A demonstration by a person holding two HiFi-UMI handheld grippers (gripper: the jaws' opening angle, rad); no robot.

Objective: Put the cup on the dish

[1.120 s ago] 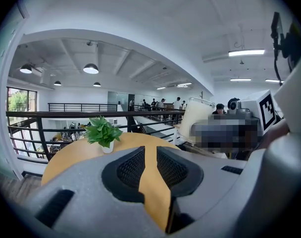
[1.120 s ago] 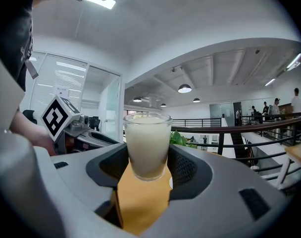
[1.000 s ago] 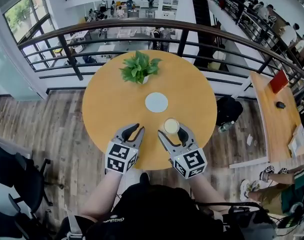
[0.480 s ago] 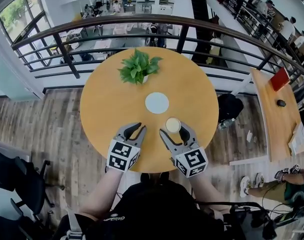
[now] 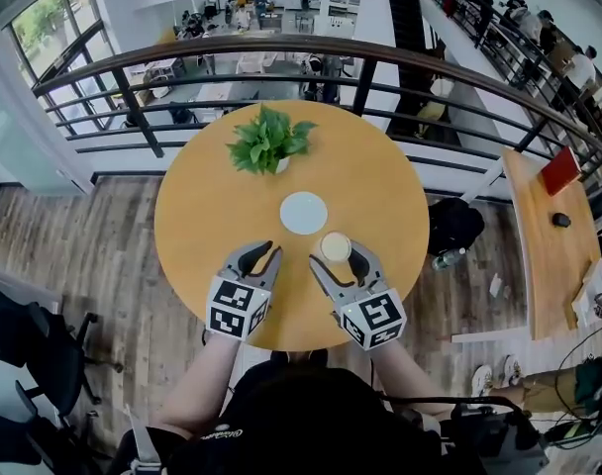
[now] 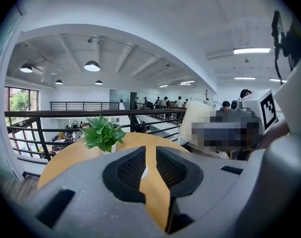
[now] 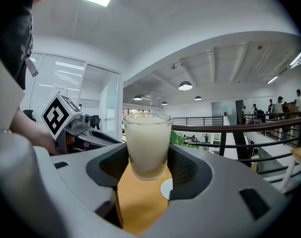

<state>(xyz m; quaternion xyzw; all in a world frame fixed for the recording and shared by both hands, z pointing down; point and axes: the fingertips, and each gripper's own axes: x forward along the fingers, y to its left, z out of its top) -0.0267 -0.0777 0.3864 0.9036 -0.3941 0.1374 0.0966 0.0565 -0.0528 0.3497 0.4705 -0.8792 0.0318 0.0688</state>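
A clear cup (image 5: 336,246) of milky white liquid stands between the jaws of my right gripper (image 5: 337,257), which is shut on its sides. In the right gripper view the cup (image 7: 147,145) fills the gap between the pads, and the white dish (image 7: 166,188) shows on the table just beyond it. The round white dish (image 5: 303,213) lies flat near the table's middle, a short way up and left of the cup. My left gripper (image 5: 256,253) rests near the front edge; in the left gripper view its jaws (image 6: 150,165) stand a narrow gap apart, holding nothing.
The round wooden table (image 5: 380,181) carries a green potted plant (image 5: 266,139) at its far side. A dark railing (image 5: 360,59) curves behind it. Black chairs (image 5: 34,354) stand to the left, and a second desk (image 5: 544,226) lies to the right.
The right gripper has carried the cup a little closer to the dish. The left gripper has stayed near the front edge.
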